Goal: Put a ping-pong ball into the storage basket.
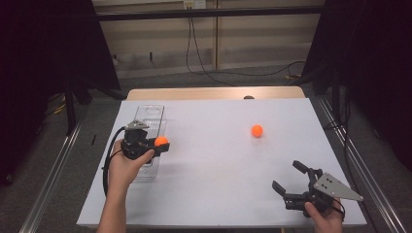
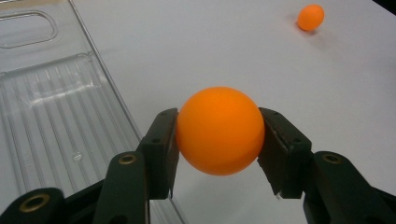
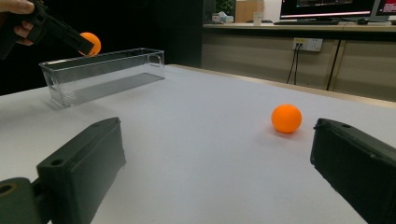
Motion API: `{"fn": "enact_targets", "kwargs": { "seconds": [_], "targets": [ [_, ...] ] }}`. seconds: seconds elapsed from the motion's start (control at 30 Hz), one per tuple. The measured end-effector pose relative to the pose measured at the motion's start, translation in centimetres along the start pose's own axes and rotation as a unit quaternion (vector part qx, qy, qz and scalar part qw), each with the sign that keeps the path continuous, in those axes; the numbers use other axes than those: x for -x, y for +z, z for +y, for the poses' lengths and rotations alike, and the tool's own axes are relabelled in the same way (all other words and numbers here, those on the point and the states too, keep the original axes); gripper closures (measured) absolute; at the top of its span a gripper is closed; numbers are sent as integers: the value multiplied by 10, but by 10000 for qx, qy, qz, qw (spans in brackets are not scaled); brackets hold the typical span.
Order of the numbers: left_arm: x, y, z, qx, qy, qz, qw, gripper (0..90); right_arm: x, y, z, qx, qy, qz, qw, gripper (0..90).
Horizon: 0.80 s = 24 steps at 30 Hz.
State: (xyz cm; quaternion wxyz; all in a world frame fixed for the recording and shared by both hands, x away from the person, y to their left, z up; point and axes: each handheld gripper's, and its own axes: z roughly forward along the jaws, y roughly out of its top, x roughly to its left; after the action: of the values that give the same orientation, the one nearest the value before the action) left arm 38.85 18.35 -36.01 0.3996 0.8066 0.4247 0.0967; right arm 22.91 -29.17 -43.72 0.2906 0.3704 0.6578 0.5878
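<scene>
My left gripper (image 1: 163,144) is shut on an orange ball (image 2: 219,130), both pads pressing its sides; I hold it in the air just above the right rim of a clear plastic bin (image 1: 150,121). In the right gripper view that held ball (image 3: 91,43) hangs over the bin (image 3: 100,74). A second orange ball (image 1: 257,130) lies loose on the white table (image 1: 218,170), right of centre. My right gripper (image 1: 290,176) rests low at the table's front right, open with nothing between its fingers, the loose ball (image 3: 286,118) some way ahead of it.
The clear bin (image 2: 46,107) is long and narrow, standing along the table's left side. Cables run across the floor beyond the table's far edge. Dark curtains and metal rails flank both sides.
</scene>
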Motion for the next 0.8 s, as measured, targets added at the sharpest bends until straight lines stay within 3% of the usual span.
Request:
{"fn": "enact_targets", "kwargs": {
  "seconds": [0.8],
  "targets": [
    [-11, -4, -4, 48, -75, 270, 9996, 508, 0, -1, 0, 11, -18, 5, 10000, 22]
  ]
}}
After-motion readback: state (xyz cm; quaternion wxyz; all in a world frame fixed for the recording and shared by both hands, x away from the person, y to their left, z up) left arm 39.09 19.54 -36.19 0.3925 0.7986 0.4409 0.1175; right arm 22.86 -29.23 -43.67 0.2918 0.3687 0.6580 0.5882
